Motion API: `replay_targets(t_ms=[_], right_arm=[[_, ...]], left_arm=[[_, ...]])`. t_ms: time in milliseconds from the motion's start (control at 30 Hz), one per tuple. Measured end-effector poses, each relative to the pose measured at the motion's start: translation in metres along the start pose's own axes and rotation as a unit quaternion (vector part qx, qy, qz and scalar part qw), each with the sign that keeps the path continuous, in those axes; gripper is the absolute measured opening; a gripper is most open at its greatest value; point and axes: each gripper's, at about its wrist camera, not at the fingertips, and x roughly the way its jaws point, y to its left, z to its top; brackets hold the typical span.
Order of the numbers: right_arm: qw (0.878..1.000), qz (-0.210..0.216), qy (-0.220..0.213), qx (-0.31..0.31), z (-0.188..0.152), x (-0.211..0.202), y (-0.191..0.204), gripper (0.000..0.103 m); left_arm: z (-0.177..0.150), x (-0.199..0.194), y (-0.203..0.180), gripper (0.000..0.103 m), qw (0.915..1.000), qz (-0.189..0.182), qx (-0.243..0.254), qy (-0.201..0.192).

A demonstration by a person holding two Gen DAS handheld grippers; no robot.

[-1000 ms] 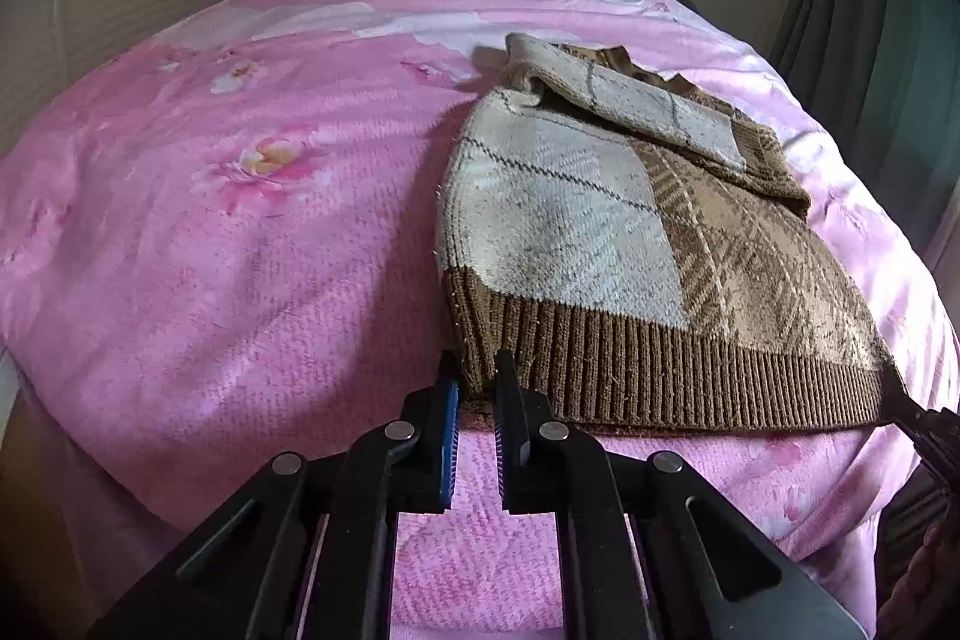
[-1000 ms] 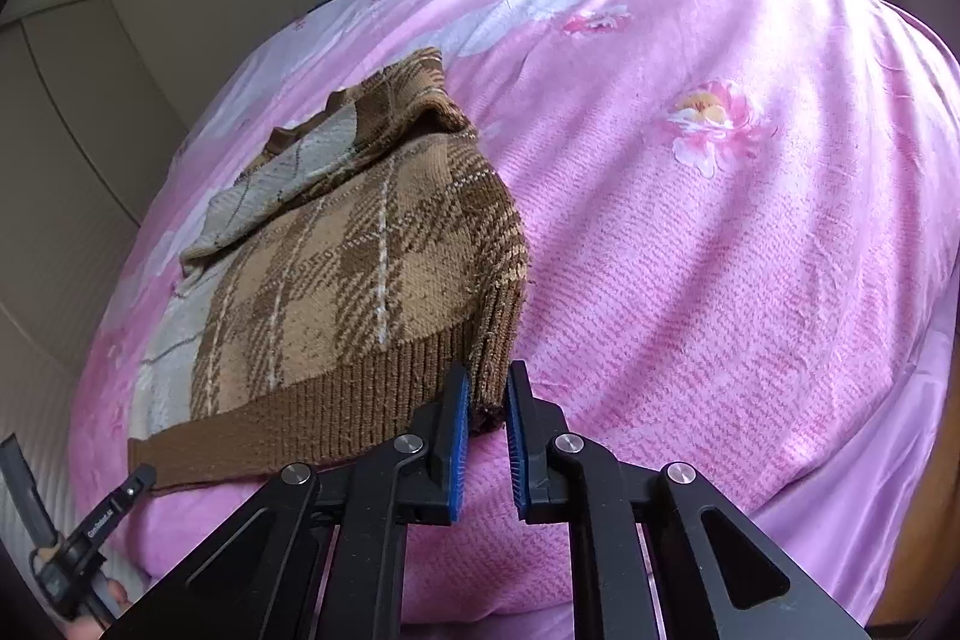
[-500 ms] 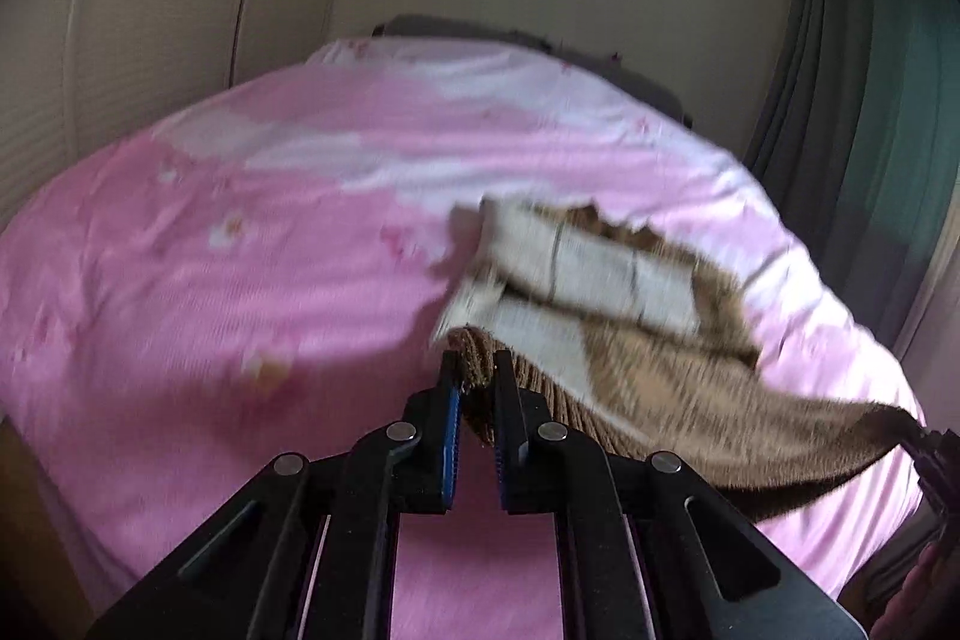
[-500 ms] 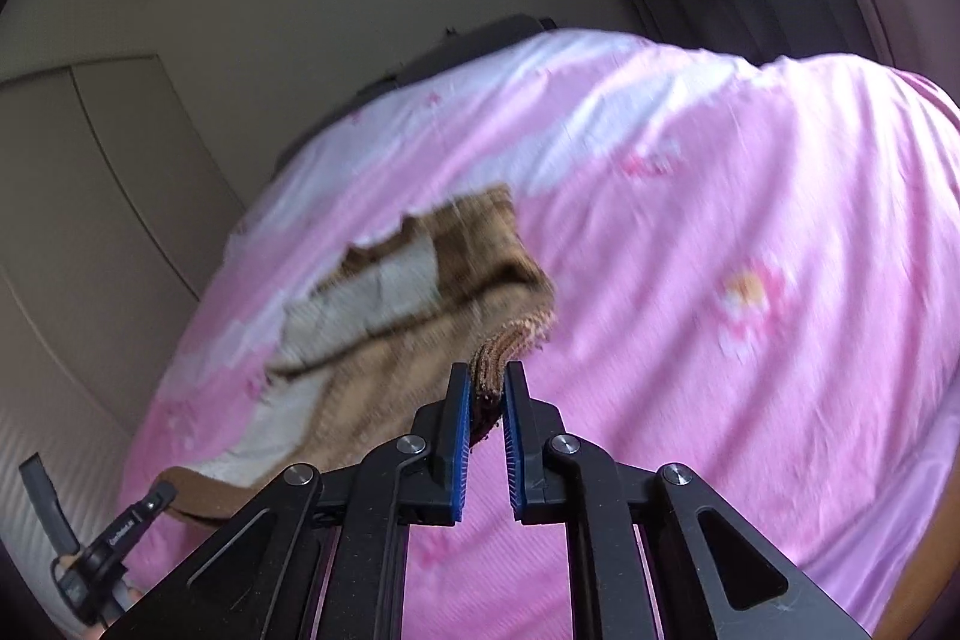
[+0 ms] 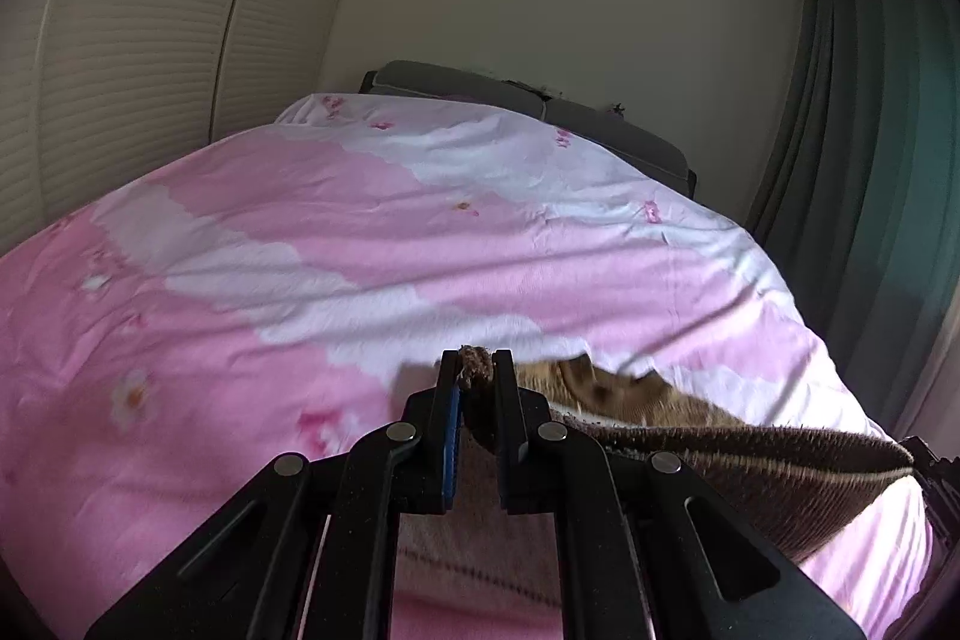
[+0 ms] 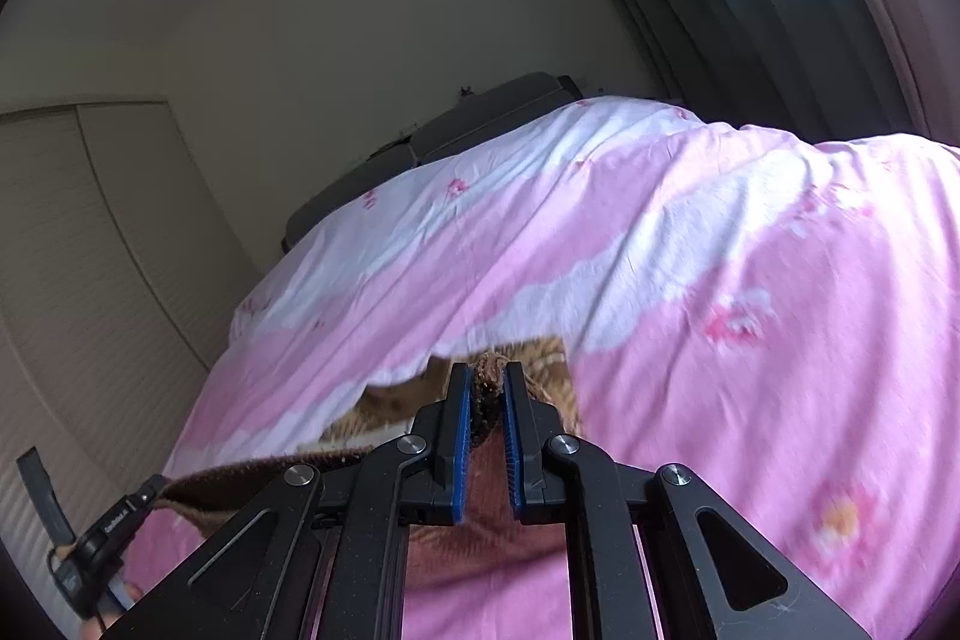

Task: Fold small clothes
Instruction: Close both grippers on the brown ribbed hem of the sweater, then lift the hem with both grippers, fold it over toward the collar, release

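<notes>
A small brown and cream plaid knit sweater (image 5: 750, 466) is lifted off the pink bed by its ribbed hem. My left gripper (image 5: 477, 376) is shut on the hem's left corner, and the dark ribbed band stretches right toward the other gripper (image 5: 927, 460). My right gripper (image 6: 486, 388) is shut on the hem's right corner, with the sweater (image 6: 396, 409) hanging below and the band running left to the left gripper (image 6: 102, 532). The rest of the sweater is mostly hidden under the fingers.
A pink and white floral duvet (image 5: 360, 232) covers the bed. A grey headboard (image 5: 540, 106) stands at the far end. Cream wardrobe doors (image 5: 132, 58) are on the left, green curtains (image 5: 870, 160) on the right.
Both grippers have lifted the sweater's hem up off the duvet and carried it forward toward the headboard. The views have tilted up, so the sweater now lies mostly below the fingers.
</notes>
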Motion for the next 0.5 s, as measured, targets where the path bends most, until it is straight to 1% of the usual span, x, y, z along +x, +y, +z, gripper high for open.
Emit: replay_targets(t_ms=[133, 267, 367, 500], right_arm=[[1.0, -0.01, 0.002, -0.001, 0.018, 0.046, 0.0, 0.011], [1.0, -0.021, 0.011, -0.002, 0.028, 0.093, -0.002, 0.011], [0.999, -0.033, 0.026, -0.004, 0.032, 0.135, -0.007, 0.011], [0.998, -0.046, 0.049, -0.007, 0.027, 0.181, -0.014, 0.011]], left_arm=[[0.015, 0.051, -0.005, 0.011, 0.9999, 0.006, 0.0, 0.012], [0.021, 0.105, -0.008, 0.011, 0.9994, 0.013, 0.004, 0.033], [0.017, 0.141, -0.007, 0.011, 0.9985, 0.022, 0.005, 0.051], [0.007, 0.188, -0.004, 0.011, 0.9964, 0.035, 0.004, 0.078]])
